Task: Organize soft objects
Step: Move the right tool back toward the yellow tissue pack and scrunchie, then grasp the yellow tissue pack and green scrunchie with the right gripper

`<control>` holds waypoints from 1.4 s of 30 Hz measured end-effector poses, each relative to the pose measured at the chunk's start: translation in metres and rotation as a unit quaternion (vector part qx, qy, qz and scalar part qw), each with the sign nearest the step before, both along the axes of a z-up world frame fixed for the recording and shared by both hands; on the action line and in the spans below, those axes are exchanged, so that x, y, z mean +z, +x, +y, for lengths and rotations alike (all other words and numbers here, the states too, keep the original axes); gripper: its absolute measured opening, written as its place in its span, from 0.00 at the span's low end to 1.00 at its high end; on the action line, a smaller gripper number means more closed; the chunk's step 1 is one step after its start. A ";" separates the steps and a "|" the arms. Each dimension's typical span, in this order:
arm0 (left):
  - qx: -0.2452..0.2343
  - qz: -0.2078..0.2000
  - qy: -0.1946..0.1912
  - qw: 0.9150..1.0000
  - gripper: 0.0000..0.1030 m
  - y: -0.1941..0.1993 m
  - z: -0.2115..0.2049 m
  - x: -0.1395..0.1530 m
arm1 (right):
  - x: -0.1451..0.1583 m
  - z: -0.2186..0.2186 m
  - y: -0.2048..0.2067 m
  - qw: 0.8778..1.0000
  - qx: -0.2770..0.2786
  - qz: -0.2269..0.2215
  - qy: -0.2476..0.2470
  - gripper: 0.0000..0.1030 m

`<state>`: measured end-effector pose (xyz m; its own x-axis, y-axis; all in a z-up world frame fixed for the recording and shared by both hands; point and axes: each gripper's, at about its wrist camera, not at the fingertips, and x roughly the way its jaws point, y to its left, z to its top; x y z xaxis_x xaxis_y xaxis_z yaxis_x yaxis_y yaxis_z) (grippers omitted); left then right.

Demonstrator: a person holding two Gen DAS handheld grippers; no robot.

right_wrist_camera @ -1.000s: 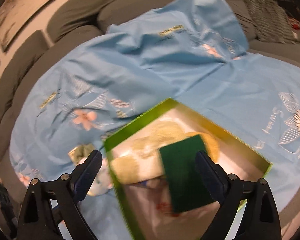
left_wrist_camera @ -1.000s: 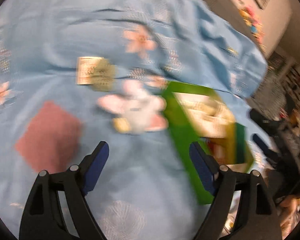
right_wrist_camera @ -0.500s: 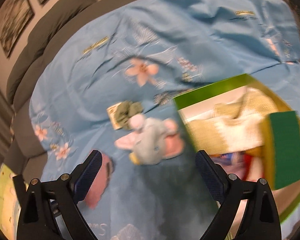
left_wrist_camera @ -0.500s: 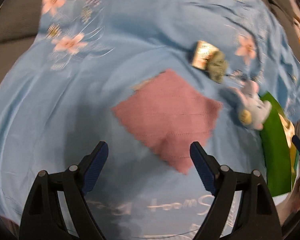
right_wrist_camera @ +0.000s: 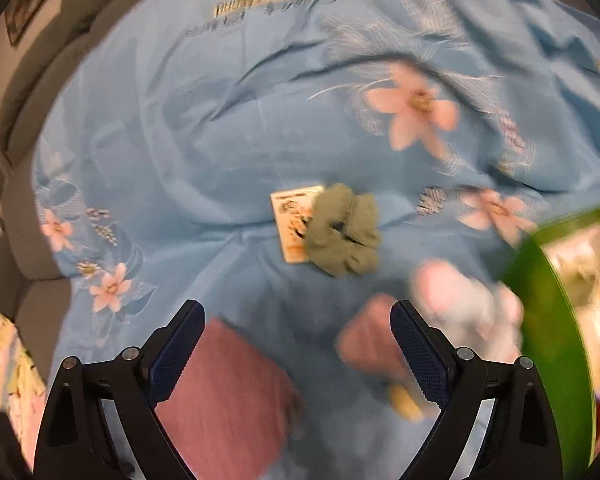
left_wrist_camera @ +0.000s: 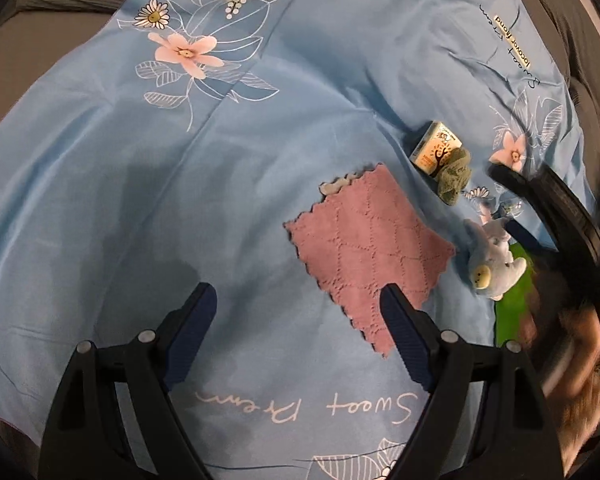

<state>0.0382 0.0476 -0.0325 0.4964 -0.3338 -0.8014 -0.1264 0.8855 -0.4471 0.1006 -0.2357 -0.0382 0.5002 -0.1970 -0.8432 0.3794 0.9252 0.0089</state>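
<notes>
over on the left, the left gripper [left_wrist_camera: 296, 312] tips steeply down over the light blue flower-printed bedsheet [left_wrist_camera: 180, 200], its jaws standing wide with only bare sheet between the blue pads, nothing held. just past its right finger lies the flat pink square cloth with scalloped edges [left_wrist_camera: 368, 248], one corner reaching down beside that finger, though whether they touch i cannot tell. beyond the cloth's far corner, a small cream and orange printed box [left_wrist_camera: 436, 148] sits on the sheet with an olive green fabric scrunchie [left_wrist_camera: 454, 176] lying against it. further right, a small pale blue plush toy with a yellow patch [left_wrist_camera: 492, 264] rests just beside the cloth's right corner, at the edge of the bright green tray [left_wrist_camera: 512, 308]. the right gripper [left_wrist_camera: 548, 208] shows there as a dark, blurred arc above the plush.

from the right gripper's [right_wrist_camera: 296, 344] own view, it too angles downward, jaws spread wide and gripping nothing. the pink cloth [right_wrist_camera: 228, 400] lies under its left finger, the box [right_wrist_camera: 292, 220] and scrunchie [right_wrist_camera: 344, 232] sit ahead in the middle, the plush [right_wrist_camera: 460, 312] is a blur by its right finger, and the green tray [right_wrist_camera: 548, 320] with soft things inside sits at the far right.
</notes>
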 end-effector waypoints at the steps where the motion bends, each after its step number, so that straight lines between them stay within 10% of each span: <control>1: -0.002 0.000 -0.002 1.000 0.81 0.001 0.000 0.000 | -0.004 0.000 0.011 1.000 0.001 0.008 0.002 0.92; 19: -0.029 0.022 0.002 0.999 0.81 0.013 -0.007 -0.010 | -0.091 -0.047 0.085 0.998 -0.004 0.035 -0.061 0.92; 23: -0.032 0.023 0.006 0.999 0.81 0.013 -0.009 -0.012 | -0.091 -0.054 0.084 0.998 -0.003 0.025 -0.050 0.92; 30: -0.029 0.018 0.014 0.999 0.81 0.012 -0.008 -0.009 | -0.092 -0.059 0.090 0.998 0.015 0.030 -0.051 0.53; 42: -0.012 0.004 0.027 1.000 0.81 0.006 -0.007 -0.004 | -0.029 -0.031 0.022 0.995 0.061 0.071 0.045 0.52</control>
<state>0.0437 0.0408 -0.0361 0.4812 -0.3020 -0.8229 -0.1077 0.9113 -0.3975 0.1226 -0.2671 -0.0675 0.3898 -0.0628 -0.9187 0.2669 0.9625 0.0474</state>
